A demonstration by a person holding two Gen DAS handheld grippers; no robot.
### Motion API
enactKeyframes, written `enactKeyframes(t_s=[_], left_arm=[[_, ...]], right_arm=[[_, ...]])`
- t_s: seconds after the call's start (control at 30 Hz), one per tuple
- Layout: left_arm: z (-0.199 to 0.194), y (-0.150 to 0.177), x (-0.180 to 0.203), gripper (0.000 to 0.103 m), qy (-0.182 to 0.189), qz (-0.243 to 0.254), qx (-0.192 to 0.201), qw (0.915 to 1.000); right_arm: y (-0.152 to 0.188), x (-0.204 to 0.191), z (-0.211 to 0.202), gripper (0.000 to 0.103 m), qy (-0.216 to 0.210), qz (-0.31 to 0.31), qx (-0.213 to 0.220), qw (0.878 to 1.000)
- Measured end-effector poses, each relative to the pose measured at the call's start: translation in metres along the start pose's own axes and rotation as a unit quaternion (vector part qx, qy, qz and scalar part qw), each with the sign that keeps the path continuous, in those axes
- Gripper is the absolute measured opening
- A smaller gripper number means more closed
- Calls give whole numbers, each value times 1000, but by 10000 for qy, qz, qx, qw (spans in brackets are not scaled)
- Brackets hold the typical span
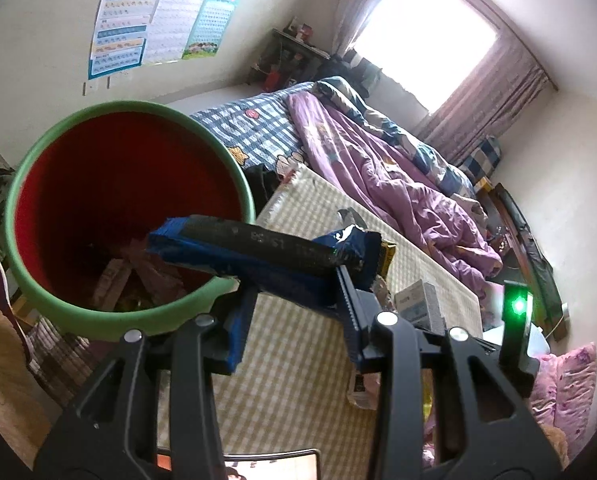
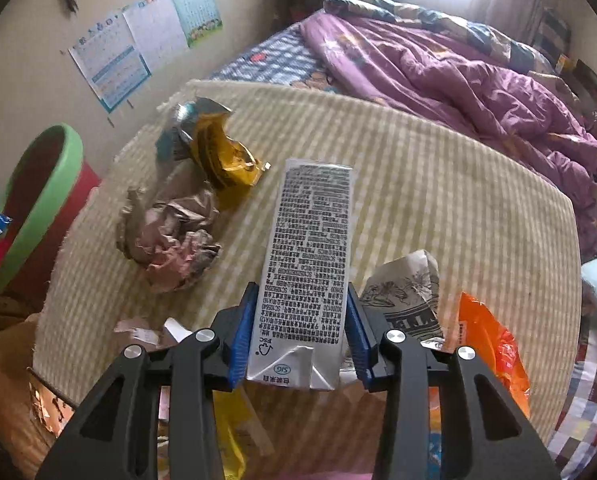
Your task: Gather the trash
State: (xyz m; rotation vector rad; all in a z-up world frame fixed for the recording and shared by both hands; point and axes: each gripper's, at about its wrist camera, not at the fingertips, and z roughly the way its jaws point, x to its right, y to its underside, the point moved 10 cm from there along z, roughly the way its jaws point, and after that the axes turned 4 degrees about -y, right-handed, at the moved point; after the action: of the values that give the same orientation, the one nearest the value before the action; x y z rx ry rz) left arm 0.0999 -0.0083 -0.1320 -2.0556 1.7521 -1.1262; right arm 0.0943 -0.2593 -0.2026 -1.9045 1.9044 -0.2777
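Note:
My left gripper (image 1: 294, 280) is shut on a long blue snack wrapper (image 1: 242, 256), held crosswise with its left end over the rim of the red bin with a green rim (image 1: 242, 184); paper scraps lie at the bin's bottom. My right gripper (image 2: 300, 308) is shut on a silver drink carton (image 2: 304, 256) covered in black print, its lower end between the blue pads. On the checked cloth (image 2: 438, 200) lie a yellow wrapper (image 2: 226, 164), a crumpled pinkish paper wad (image 2: 170, 236) and a silver-blue wrapper (image 2: 182, 128). The bin (image 2: 38, 200) stands off the table's left edge.
A printed paper scrap (image 2: 406, 292) and an orange bag (image 2: 490, 344) lie right of the right gripper. A small white box (image 1: 418, 300) sits on the cloth. Behind the table is a bed with a purple quilt (image 2: 458, 60). Posters (image 1: 154, 28) hang on the wall.

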Motion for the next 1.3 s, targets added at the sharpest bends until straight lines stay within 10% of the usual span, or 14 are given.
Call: enactKeyframes(t_s=[0.53,1.3], left_arm=[[-29,-36,-69,38,-712,-206,592,9955],[-15,-49,-123,38,-1019,55,410,9939]], right_arm=[[-48,-74,-90,37,-1139,15,1201,9862],[-65,-203,-52,37,-1898,-456,945,9762]])
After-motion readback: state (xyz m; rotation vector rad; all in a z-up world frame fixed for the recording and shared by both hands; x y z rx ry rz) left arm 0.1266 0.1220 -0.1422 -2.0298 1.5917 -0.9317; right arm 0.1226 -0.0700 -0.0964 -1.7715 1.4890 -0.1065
